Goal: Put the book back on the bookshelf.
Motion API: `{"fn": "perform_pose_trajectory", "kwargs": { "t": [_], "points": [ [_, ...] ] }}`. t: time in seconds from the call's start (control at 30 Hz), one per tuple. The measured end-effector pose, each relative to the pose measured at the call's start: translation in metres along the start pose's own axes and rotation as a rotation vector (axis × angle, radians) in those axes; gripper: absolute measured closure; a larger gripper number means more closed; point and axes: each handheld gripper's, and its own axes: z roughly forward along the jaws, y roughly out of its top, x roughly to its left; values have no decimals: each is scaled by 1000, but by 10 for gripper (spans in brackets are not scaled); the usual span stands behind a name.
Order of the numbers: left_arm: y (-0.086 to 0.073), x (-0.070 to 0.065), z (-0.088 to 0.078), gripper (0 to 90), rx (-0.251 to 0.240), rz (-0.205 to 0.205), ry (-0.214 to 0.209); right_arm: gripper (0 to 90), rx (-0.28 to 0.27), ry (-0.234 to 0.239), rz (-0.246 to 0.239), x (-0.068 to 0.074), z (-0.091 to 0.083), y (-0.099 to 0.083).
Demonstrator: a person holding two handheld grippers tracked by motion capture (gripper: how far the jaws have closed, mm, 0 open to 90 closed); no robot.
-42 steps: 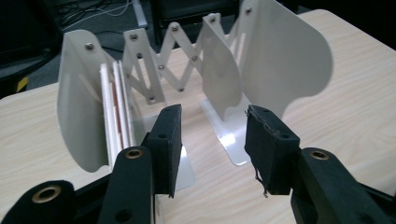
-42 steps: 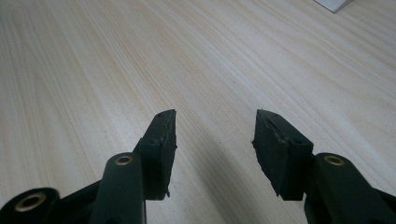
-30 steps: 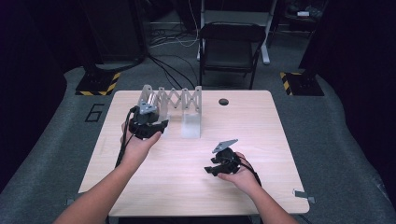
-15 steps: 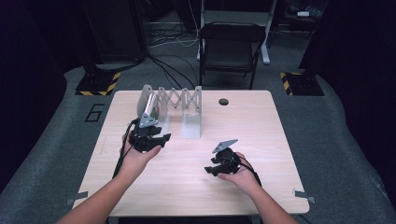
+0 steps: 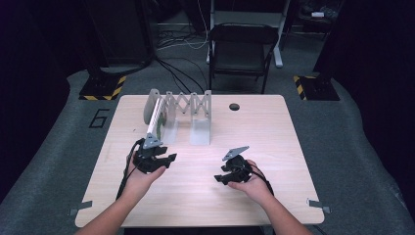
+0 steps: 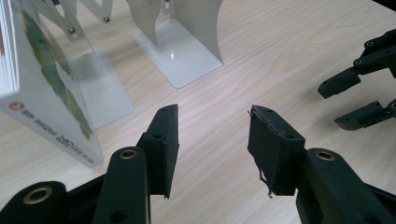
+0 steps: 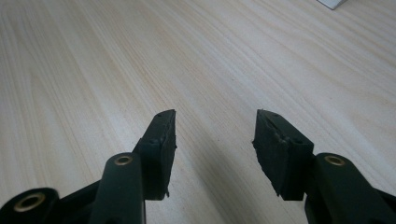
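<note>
At the left of the left gripper view, a thin white book with a green-printed cover [image 6: 44, 100] stands upright against the left plate of a white metal expanding bookend rack [image 6: 187, 37], in the upper left part of the light wooden surface [image 5: 254, 132]. The book looks light and fairly stiff, with a glossy cover likely to slip, so pinching its near upright edge across the thickness seems the safest hold. Just below it, the left tool [image 6: 212, 133] stands open with nothing between its pads; its jaws have just been opening. Right of centre in the high view, the right tool [image 5: 224, 175] rests open and empty.
</note>
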Motion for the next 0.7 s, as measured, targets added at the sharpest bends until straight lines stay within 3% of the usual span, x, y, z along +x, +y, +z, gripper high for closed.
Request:
{"fn": "perform_pose_trajectory", "kwargs": {
  "t": [0.07,0.23,0.43,0.7],
  "points": [
    [-7,1,0,528,12,1,-3,489,0,-1,0,0,0,0],
    [-22,3,2,529,1,-49,-5,489,-1,-5,1,0,-1,0],
    [-40,4,7,529,27,-59,1,489,2,-3,-3,0,0,0],
    [-56,1,12,529,44,-40,21,489,4,-7,0,0,0,-1]
  ]
}}
